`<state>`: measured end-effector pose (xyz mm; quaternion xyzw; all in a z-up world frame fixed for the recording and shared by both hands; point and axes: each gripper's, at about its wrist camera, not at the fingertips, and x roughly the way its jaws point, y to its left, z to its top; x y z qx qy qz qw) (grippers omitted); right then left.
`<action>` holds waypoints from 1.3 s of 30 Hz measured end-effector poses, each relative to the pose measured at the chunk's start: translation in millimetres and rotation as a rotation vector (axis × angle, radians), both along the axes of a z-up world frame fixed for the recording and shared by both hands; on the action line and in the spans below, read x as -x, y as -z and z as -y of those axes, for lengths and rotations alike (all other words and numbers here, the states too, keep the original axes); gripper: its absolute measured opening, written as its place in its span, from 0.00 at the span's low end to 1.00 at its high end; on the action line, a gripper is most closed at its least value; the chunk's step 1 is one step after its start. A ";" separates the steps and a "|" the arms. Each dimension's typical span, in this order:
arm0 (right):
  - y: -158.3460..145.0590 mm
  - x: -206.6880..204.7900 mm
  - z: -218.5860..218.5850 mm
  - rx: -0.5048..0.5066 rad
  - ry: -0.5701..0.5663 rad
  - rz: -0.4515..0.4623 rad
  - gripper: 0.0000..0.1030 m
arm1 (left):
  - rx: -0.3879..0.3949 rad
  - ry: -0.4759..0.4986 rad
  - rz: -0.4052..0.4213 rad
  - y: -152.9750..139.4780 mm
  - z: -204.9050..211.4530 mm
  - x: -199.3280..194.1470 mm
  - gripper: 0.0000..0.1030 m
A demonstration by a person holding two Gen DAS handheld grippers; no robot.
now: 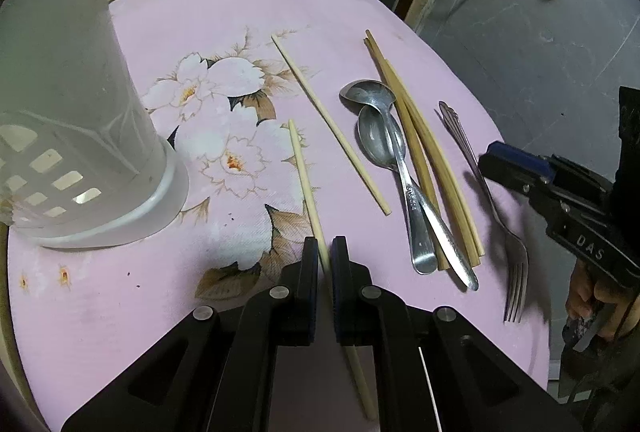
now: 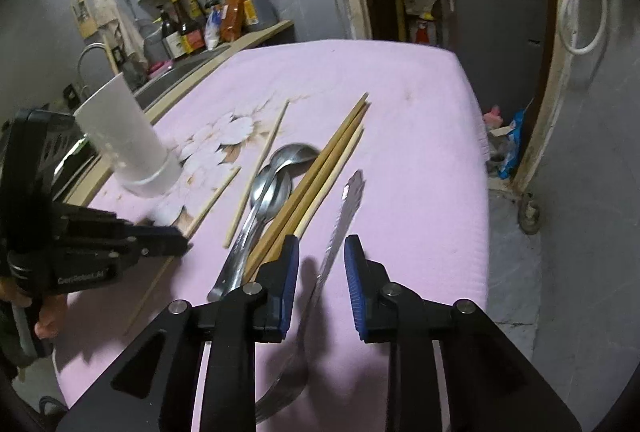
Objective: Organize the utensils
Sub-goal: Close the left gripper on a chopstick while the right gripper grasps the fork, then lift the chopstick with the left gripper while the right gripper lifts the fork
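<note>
Black left tool (image 1: pixel 325 256), clamped together on a pale chopstick (image 1: pixel 304 179) slanting over the pink flowered desk (image 1: pixel 224 11). Right tool (image 2: pixel 322 272), pads apart astride a steel fork (image 2: pixel 340 228), not pressing it. Just beside: three chopsticks (image 2: pixel 320 175), two spoons (image 2: pixel 276 187), another lone chopstick (image 2: pixel 260 171). Farther left, standing upright: white utensil holder (image 1: pixel 80 103).

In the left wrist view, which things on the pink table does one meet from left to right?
White plastic utensil holder → pale wooden chopstick in the left tool → second pale loose chopstick → two steel spoons → steel fork → right tool.
</note>
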<state>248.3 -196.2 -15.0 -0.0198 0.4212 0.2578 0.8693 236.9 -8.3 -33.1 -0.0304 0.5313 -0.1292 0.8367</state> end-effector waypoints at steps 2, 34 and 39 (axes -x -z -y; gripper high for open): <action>0.5 -3.4 1.2 0.010 0.018 -0.002 0.21 | 0.006 0.000 -0.005 0.6 0.9 0.7 0.05; 15.0 -4.2 -34.5 0.186 -0.015 0.015 0.12 | -0.004 0.026 -0.040 12.2 21.5 -33.2 0.06; 13.2 -8.2 -22.9 0.095 0.020 -0.018 0.04 | -0.003 0.032 0.008 12.6 21.3 -22.7 0.03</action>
